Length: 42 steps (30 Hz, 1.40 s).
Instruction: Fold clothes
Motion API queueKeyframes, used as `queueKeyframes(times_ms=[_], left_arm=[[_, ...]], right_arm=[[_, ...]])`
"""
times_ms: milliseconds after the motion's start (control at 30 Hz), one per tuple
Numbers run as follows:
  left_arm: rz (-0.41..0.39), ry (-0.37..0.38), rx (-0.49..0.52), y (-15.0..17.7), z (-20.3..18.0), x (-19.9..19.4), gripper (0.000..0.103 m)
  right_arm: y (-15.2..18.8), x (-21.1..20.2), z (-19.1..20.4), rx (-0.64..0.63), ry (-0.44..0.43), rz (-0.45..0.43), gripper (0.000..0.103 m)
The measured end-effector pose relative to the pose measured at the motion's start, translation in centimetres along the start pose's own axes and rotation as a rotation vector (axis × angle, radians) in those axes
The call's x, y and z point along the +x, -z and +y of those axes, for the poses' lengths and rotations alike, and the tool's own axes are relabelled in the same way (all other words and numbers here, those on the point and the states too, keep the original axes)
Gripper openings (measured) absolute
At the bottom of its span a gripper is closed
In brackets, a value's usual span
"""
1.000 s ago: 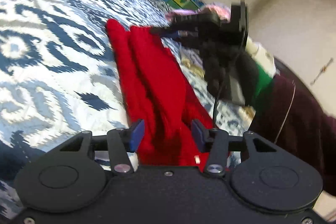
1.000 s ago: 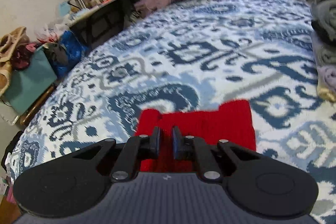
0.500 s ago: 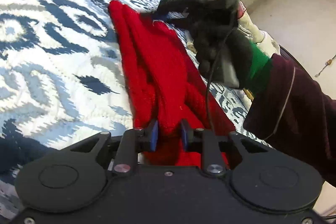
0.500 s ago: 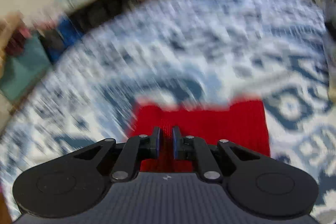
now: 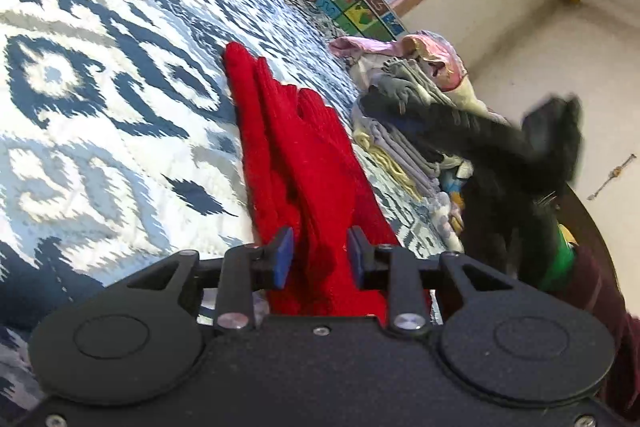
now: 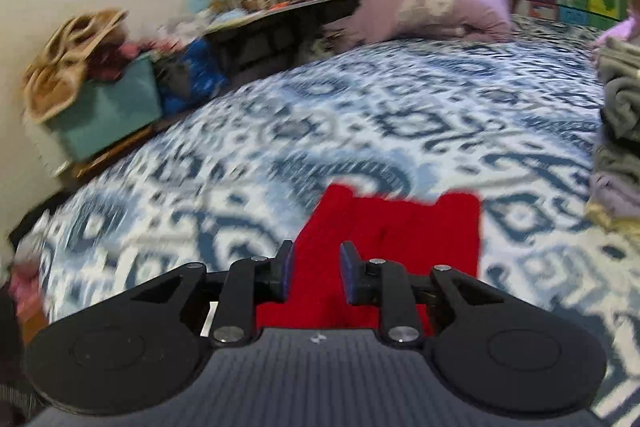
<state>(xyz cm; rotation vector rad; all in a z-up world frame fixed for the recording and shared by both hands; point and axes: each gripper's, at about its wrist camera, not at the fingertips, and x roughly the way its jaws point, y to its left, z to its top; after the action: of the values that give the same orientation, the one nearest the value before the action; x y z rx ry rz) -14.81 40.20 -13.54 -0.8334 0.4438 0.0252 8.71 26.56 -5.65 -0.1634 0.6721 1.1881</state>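
Red knit garment [image 5: 304, 163], one, lies on one patterned quilt [image 5: 100, 115] between both grippers' parted, just-widening jaws.

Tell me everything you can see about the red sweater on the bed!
The red sweater looks like soft, thick knit. It is folded into a long narrow strip with bumpy layered folds, lying flat on the blue and white patterned bedspread. A pile of folded clothes sits beside it, apart.

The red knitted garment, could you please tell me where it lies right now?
The red knitted garment lies folded lengthwise on the blue-and-white patterned bedspread, just ahead of both claws in each wrist view, with the stack of folded clothes to its right.
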Motion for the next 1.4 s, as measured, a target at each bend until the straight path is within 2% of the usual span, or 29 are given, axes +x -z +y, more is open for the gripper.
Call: queueKeyframes(times_ms=[133, 200, 233, 267, 367, 467, 567, 600, 700, 767, 867, 1000, 1100, 1167, 1200, 1300, 1400], left_arm=[[0.01, -0.057, 0.003, 0.1, -0.1, 0.5, 0.027], [0.007, -0.076, -0.002, 0.1, -0.1, 0.5, 0.027], [0.004, -0.081, -0.005, 0.1, 0.0, 0.4, 0.027], [-0.002, -0.08, -0.01, 0.1, 0.0, 0.3, 0.027], [-0.019, -0.053, -0.022, 0.1, 0.1, -0.1, 0.027], [-0.04, -0.039, -0.052, 0.0, 0.4, -0.4, 0.028], [-0.081, -0.011, -0.155, -0.2, 1.9, -1.1, 0.028], [-0.093, -0.003, -0.198, -0.3, 2.6, -1.3, 0.028], [-0.112, 0.015, -0.302, -0.4, 4.1, -1.5, 0.028], [-0.118, 0.024, -0.32, -0.5, 4.4, -1.8, 0.028], [-0.116, 0.029, -0.32, -0.6, 4.4, -1.8, 0.029], [-0.094, 0.01, -0.29, -0.6, 4.1, -1.4, 0.03], [-0.083, -0.002, -0.274, -0.4, 3.8, -1.3, 0.033], [-0.079, -0.007, -0.268, -0.3, 3.7, -1.1, 0.046], [-0.076, -0.015, -0.266, -0.3, 3.6, -1.1, 0.046], [-0.057, -0.025, -0.249, -0.2, 3.3, -0.7, 0.049], [-0.036, -0.041, -0.235, -0.2, 2.9, -0.3, 0.053]], right_arm=[[4.4, 2.9, 2.4, -0.033, 0.015, 0.111, 0.026], [6.2, 4.1, 3.9, -0.141, 0.072, 0.109, 0.026], [5.9, 4.1, 4.3, -0.137, 0.084, 0.11, 0.027], [5.3, 3.6, 4.4, -0.112, 0.078, 0.106, 0.027], [4.2, 0.8, 4.3, -0.045, 0.0, -0.008, 0.027], [4.6, -0.6, 4.4, -0.034, -0.03, -0.042, 0.027], [6.3, 0.0, 5.3, -0.072, -0.065, 0.012, 0.026], [7.5, 0.8, 6.3, -0.144, -0.032, 0.058, 0.026], [9.9, 1.5, 8.8, -0.344, 0.062, 0.044, 0.028], [8.9, 0.4, 9.0, -0.302, 0.046, 0.028, 0.028], [8.9, -1.9, 9.8, -0.29, -0.004, -0.047, 0.027], [11.7, -0.2, 10.6, -0.361, 0.044, 0.055, 0.031], [10.9, -1.3, 10.7, -0.306, 0.04, 0.036, 0.031], [10.3, -3.3, 10.2, -0.217, 0.013, -0.006, 0.031], [10.1, -4.7, 9.7, -0.167, -0.002, -0.035, 0.032], [10.5, -9.2, 6.8, 0.001, 0.001, -0.109, 0.042], [12.0, -12.6, 2.3, 0.188, 0.064, -0.166, 0.063]])
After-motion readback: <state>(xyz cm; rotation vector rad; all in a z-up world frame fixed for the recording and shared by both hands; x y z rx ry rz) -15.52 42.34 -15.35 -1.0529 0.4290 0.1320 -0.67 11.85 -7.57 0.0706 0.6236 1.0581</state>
